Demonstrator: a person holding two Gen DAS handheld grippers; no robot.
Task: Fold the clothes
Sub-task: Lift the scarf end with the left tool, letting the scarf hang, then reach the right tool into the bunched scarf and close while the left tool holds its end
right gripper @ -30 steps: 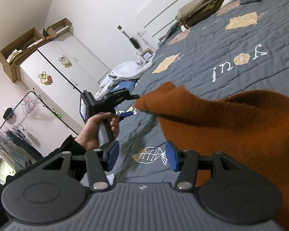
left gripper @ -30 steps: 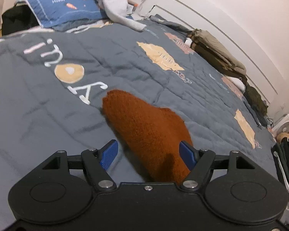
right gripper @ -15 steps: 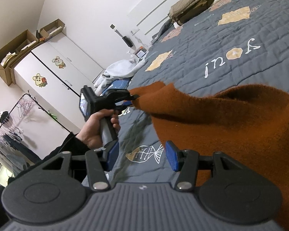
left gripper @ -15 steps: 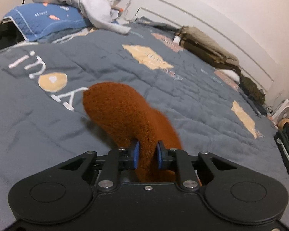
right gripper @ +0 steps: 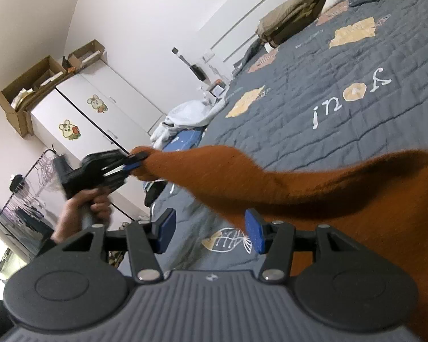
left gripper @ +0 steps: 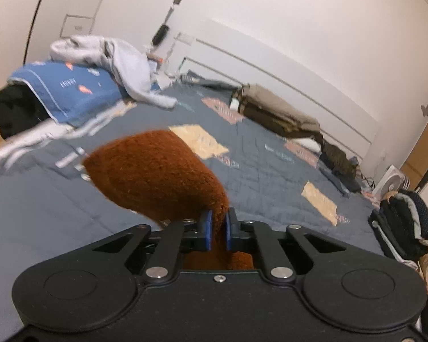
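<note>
My left gripper (left gripper: 216,229) is clamped on the rust sweater's (right gripper: 342,199) sleeve, lifted off the quilt (right gripper: 342,65), my right gripper (right gripper: 209,232) gapes empty; next I'd lay that sleeve across the body.

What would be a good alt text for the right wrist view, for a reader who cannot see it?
The left gripper, held in a hand, is shut on one end of a rust-brown sweater and lifts it above a grey quilt. In the foreground the right gripper is open and holds nothing. White wardrobes stand behind.

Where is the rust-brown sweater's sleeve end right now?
Its sleeve end is pinched in the left gripper, lifted above the grey quilt, left of centre in the right wrist view.
</note>
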